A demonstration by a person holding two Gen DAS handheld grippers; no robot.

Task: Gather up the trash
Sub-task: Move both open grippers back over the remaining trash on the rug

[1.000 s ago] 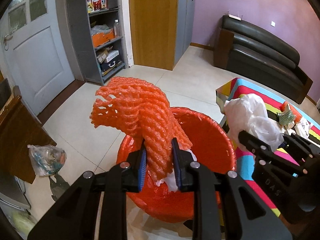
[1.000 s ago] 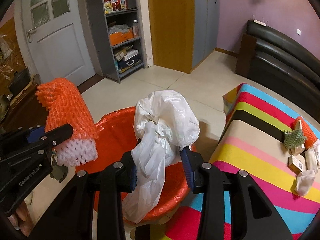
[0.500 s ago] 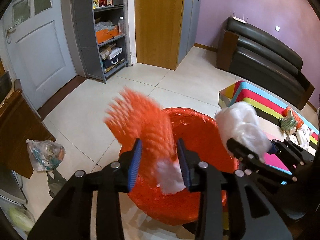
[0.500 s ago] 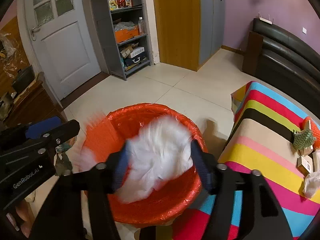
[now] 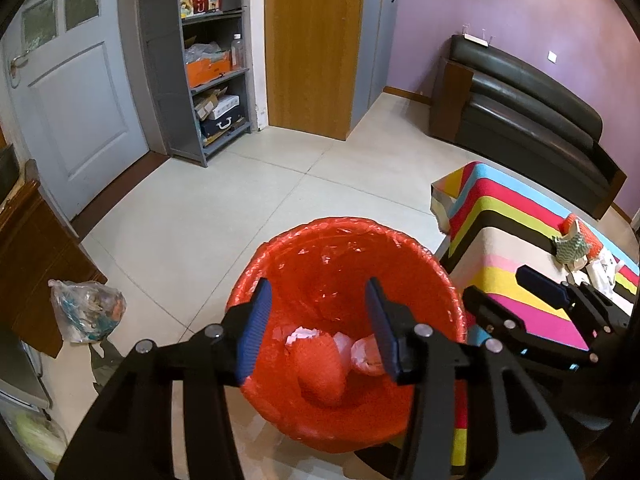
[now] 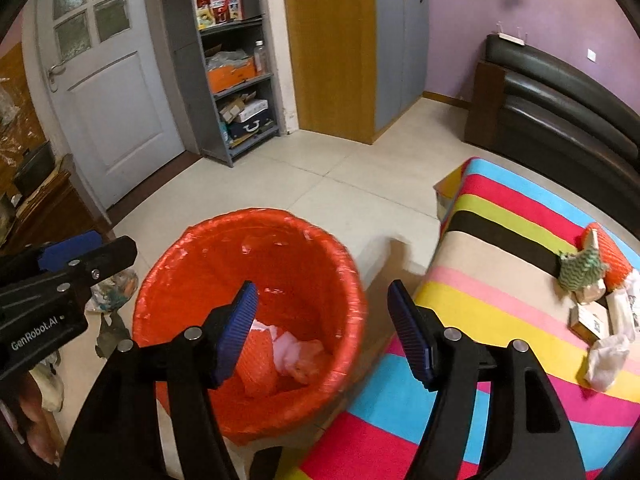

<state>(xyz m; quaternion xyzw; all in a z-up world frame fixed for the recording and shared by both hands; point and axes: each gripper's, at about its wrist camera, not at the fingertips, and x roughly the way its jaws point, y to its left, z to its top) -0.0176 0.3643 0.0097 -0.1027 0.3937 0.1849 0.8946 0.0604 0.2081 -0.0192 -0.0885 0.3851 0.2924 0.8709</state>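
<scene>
Nearby: striped table [image 6: 500, 280] beside orange bin [image 6: 200, 248], litter [image 6: 600, 308] atop.

Bin [image 5: 420, 264] was lined in glossy orange-red plastic; inside lay orange foam net [image 5: 320, 368] and white-pink crumpled plastic [image 5: 366, 356]. Table cloth [image 6: 500, 276] was striped in blue, red, black, green, beige, pink, yellow, magenta. Gripper pads [image 6: 236, 328] were ribbed blue on black arms. Wall [image 5: 500, 4] was purple, door [image 5: 76, 100] pale grey-blue.

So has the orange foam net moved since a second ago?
Yes. The orange foam net has dropped from the left gripper, whose jaws are opening with nothing between them, to the bottom of the red bin.
</scene>
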